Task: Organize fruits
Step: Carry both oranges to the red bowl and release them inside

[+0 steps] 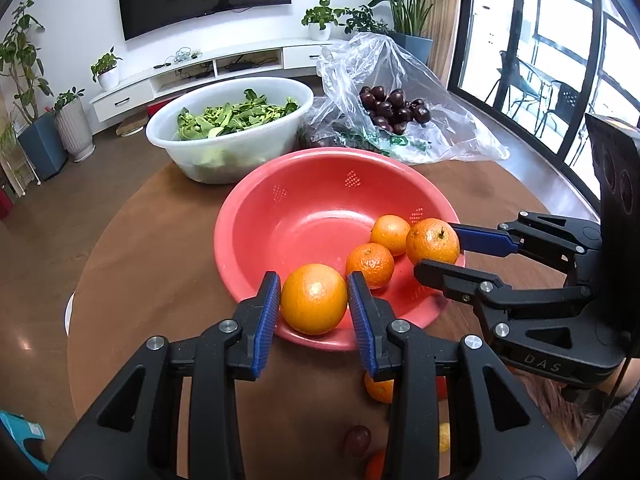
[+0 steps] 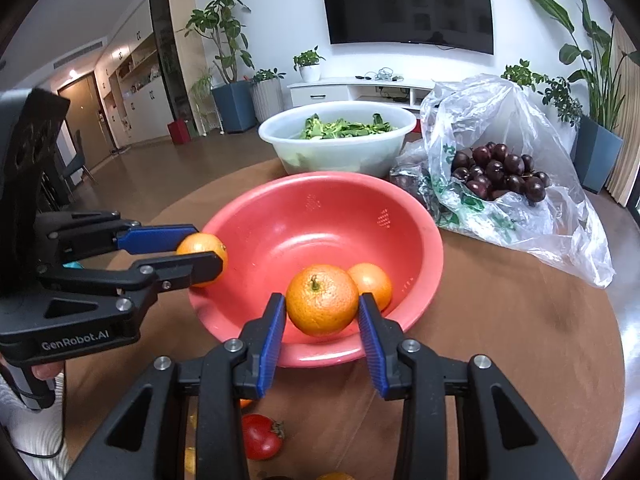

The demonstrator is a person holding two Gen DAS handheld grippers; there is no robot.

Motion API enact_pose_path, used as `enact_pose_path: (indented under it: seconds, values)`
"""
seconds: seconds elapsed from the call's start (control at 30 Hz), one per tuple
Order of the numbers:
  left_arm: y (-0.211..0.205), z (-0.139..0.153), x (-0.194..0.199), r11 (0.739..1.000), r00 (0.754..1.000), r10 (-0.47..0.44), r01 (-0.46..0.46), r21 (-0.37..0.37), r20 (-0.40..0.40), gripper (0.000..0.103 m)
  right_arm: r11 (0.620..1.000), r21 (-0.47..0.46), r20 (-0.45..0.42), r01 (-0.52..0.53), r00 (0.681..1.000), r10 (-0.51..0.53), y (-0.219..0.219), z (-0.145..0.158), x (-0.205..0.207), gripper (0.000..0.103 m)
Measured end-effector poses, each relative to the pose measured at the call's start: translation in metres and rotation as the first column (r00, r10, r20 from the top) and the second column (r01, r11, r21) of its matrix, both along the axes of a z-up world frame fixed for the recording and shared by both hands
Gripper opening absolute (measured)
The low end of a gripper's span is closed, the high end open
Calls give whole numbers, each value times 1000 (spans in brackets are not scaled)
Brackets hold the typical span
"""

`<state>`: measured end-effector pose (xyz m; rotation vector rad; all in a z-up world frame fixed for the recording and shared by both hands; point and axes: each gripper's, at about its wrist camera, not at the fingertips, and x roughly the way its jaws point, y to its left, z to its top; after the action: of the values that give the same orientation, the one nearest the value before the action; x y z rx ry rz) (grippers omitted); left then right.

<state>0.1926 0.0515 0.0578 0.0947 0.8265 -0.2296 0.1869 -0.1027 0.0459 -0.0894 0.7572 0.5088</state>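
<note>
A: We are looking over the brown desk (image 1: 132,240), and the biggest thing on it is the clear bag (image 2: 516,168) of dark cherries (image 2: 500,172), lying at the far right. Just left of it the white tub (image 1: 228,128) is holding green leaves.

B: Nearer to us the red bowl (image 1: 304,224) is sitting in the middle. Two oranges are resting inside it on the right, touching each other.

A: We are holding the left gripper (image 1: 314,300) over the bowl's near rim, and its blue fingers (image 1: 266,312) are pressing on an orange (image 1: 314,298) from both sides.

B: We are holding the right gripper (image 2: 322,304) the same way, its fingers clamping a stemmed orange (image 2: 322,300) above the bowl's right side, just beside the two loose ones.

A: Closer to us, under the grippers, a red tomato (image 2: 262,436) and a few more small fruits are lying on the desk; what the rest are we cannot tell.
</note>
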Motion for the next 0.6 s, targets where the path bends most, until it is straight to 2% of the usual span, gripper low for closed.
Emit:
enact_pose_path:
  seconds: [0.17, 0.23, 0.6]
  values:
    - [-2, -3, 6, 1000, 1000, 3, -3, 2, -6, 34, 1000, -7, 15, -4, 1000, 5, 1, 1, -3, 43]
    - [-3, -5, 8, 1000, 1000, 5, -5, 5, -8, 34, 1000, -7, 30, 1, 1000, 0, 0, 4, -4, 52]
    - [-7, -10, 18, 1000, 1000, 9, -9, 26, 3, 34, 999, 34, 47, 19, 999, -21, -12, 14, -11, 52]
